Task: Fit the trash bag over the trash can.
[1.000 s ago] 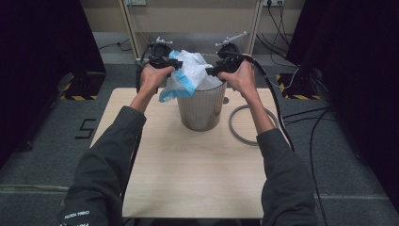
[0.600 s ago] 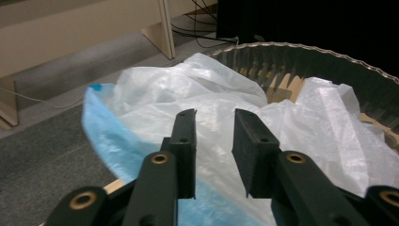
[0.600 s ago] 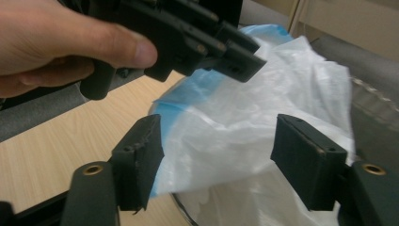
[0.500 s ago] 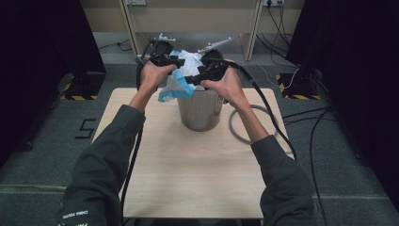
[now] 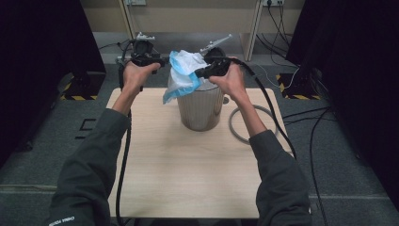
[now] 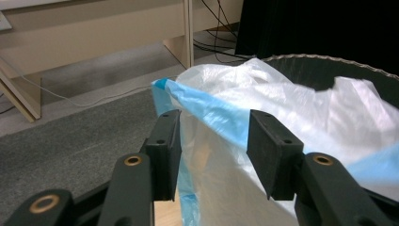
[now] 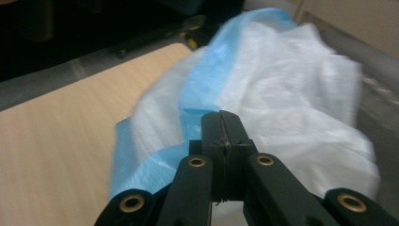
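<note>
A white plastic bag with a blue hem (image 5: 186, 66) sits bunched over the rim of a grey metal bin (image 5: 200, 108) on the wooden table (image 5: 188, 179). My left gripper (image 5: 162, 59) is at the bag's left side. Its jaws have just been opening and now stand apart around the blue hem (image 6: 211, 115) without pressing it. My right gripper (image 5: 198, 73) reaches in from the right above the bin. Its jaws have just been closing and are now shut (image 7: 221, 122) on the bag's blue edge (image 7: 190, 117). The bin's dark inside (image 6: 329, 70) shows behind the bag.
A grey cable loop (image 5: 249, 125) lies on the table right of the bin. Pale wooden furniture legs (image 5: 251, 26) and floor cables (image 5: 301, 70) are behind the table. Dark curtains (image 5: 42, 42) hang on both sides. The table's near half is bare wood.
The left hand has drawn left and a little up, and its jaws have spread off the bag. The right gripper has moved left over the bin and closed on the hem.
</note>
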A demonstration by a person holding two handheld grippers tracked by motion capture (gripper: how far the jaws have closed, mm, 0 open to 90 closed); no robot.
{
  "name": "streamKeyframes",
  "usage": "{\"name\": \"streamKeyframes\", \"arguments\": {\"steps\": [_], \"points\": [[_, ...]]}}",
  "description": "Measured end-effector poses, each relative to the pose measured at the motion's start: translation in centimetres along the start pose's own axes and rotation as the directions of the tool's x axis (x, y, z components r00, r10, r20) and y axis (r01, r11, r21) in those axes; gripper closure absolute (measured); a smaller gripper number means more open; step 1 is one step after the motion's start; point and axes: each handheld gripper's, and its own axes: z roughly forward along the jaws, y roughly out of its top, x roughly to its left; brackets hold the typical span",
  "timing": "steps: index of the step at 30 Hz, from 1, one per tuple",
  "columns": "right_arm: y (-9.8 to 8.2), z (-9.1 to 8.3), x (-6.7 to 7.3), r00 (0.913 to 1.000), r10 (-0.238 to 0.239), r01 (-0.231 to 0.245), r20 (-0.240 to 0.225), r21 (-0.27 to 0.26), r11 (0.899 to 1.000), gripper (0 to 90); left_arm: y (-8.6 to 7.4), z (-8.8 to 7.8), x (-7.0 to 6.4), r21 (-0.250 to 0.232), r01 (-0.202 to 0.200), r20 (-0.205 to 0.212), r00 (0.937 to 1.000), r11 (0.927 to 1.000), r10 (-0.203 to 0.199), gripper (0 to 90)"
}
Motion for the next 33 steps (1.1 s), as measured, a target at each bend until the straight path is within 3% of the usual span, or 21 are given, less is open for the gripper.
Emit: {"name": "streamKeyframes", "arguments": {"steps": [4, 6, 9, 14, 19, 22, 26, 30, 33], "points": [[-0.4, -1.7, -1.7, 0.9952, 0.010, -0.011, 0.097, 0.006, 1.000, 90.0, -0.1, 0.1, -0.3, 0.003, -0.002, 0.007, 1.0000, 1.0000, 0.001, 52.1], [-1.1, -2.5, -3.1, 0.9909, 0.048, -0.048, 0.125, -0.002, 0.999, 90.0, -0.1, 0.2, -0.6, 0.010, -0.014, 0.011, 0.9998, 0.9998, 0.014, 51.5], [-2.8, -3.7, -5.4, 0.9775, 0.102, -0.103, 0.185, -0.005, 0.995, 90.0, -0.1, 0.6, -1.0, 0.022, -0.022, 0.020, 0.9996, 0.9995, 0.022, 50.4], [-5.8, -4.4, -8.4, 0.9569, 0.183, -0.187, 0.225, -0.005, 0.982, 90.0, -0.3, 1.9, -2.0, 0.052, -0.052, 0.031, 0.9983, 0.9973, 0.050, 49.5], [-7.9, -4.0, -10.0, 0.9475, 0.227, -0.233, 0.225, -0.001, 0.973, 90.0, -0.4, 2.7, -2.6, 0.074, -0.070, 0.034, 0.9971, 0.9948, 0.068, 48.6], [-8.7, -3.3, -10.3, 0.9500, 0.227, -0.232, 0.215, 0.002, 0.973, 90.0, -0.4, 2.9, -2.7, 0.076, -0.081, 0.036, 0.9963, 0.9938, 0.078, 48.4], [-8.3, -3.6, -9.8, 0.9424, 0.248, -0.247, 0.225, -0.029, 0.968, 61.8, -0.4, 2.9, -2.8, 0.082, -0.088, 0.038, 0.9956, 0.9927, 0.085, 48.5], [-6.8, -5.7, -8.7, 0.9384, 0.262, -0.243, 0.225, -0.111, 0.964, 48.0, -0.3, 2.9, -3.2, 0.076, -0.128, 0.029, 0.9916, 0.9889, 0.126, 48.8], [-5.6, -6.8, -7.1, 0.9580, 0.238, -0.216, 0.160, -0.146, 0.966, 47.4, -0.2, 3.0, -3.5, 0.079, -0.142, 0.026, 0.9898, 0.9867, 0.140, 48.9]]}}
